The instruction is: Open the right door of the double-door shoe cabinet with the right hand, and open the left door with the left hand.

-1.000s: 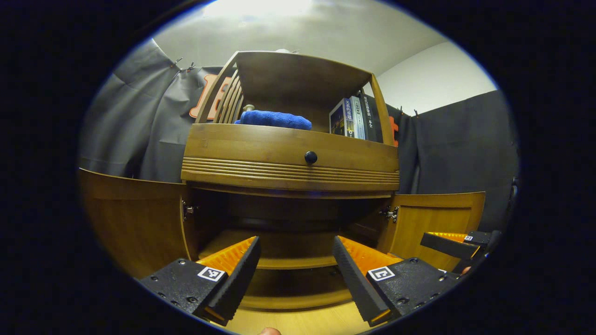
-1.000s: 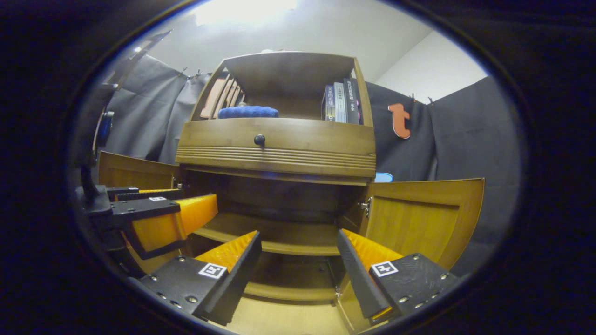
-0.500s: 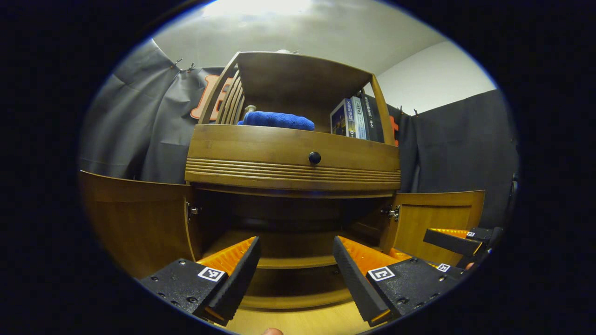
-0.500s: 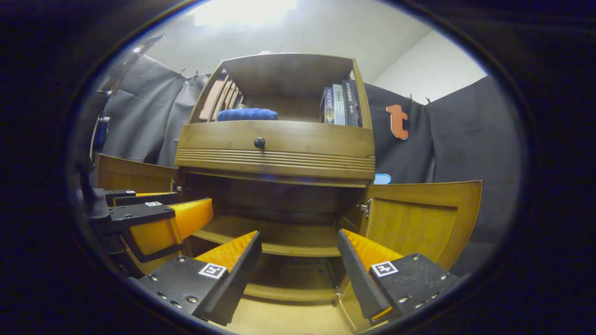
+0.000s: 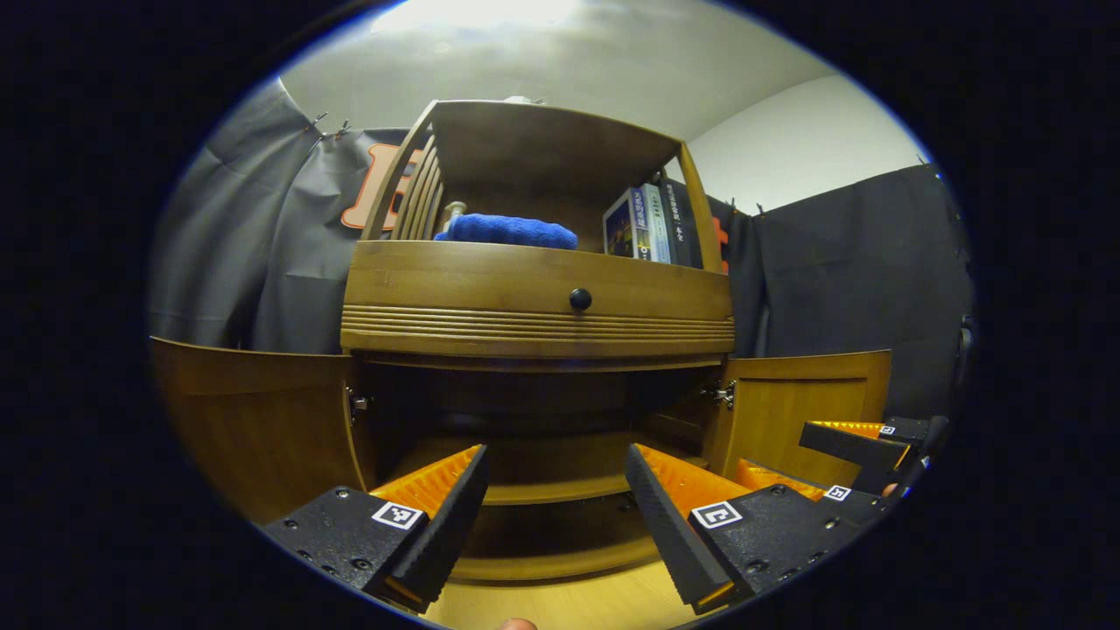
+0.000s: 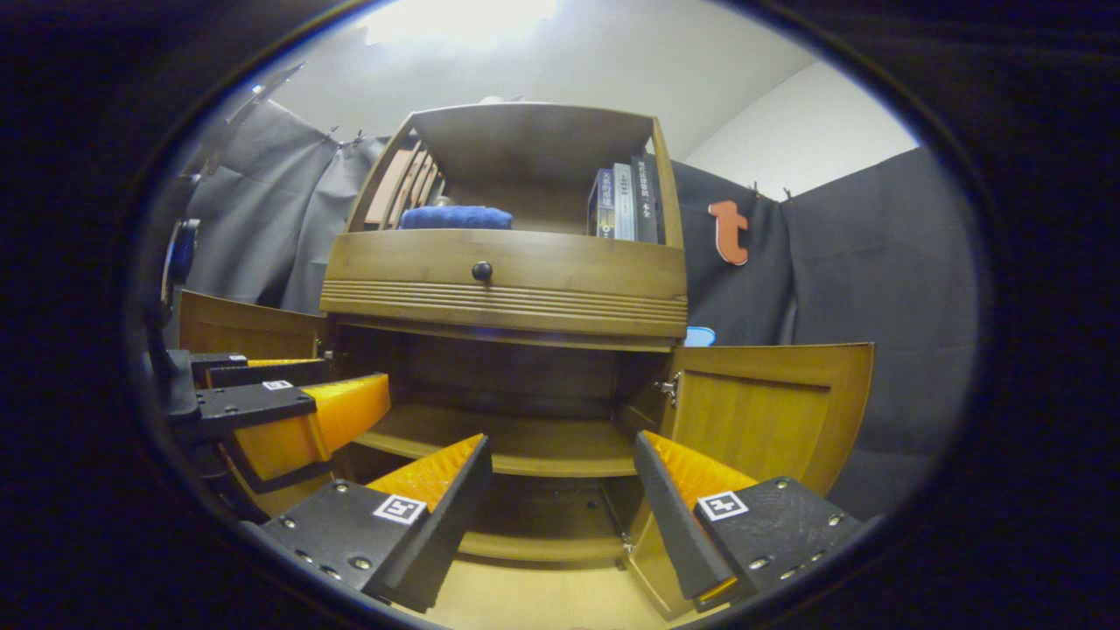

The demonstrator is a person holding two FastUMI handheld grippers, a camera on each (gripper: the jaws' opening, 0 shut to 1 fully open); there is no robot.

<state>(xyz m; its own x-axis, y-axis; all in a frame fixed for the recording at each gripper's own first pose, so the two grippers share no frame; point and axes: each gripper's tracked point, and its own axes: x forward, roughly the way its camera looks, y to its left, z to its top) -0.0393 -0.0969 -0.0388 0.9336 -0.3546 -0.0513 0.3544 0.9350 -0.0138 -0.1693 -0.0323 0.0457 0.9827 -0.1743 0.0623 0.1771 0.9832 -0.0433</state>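
Wooden cabinet (image 5: 538, 302) stands ahead with left door (image 5: 254, 420) and right door (image 6: 766, 420) swung wide, while left gripper (image 5: 556, 490) and right gripper (image 6: 560, 486) gape empty before it.

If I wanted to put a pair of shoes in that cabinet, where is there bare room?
The lower compartment looks free: the inner shelf and the bottom board under it show nothing on them, between the open left door and right door. The top shelf is crowded, with a blue towel and books. The back of the compartment is too dark to judge.
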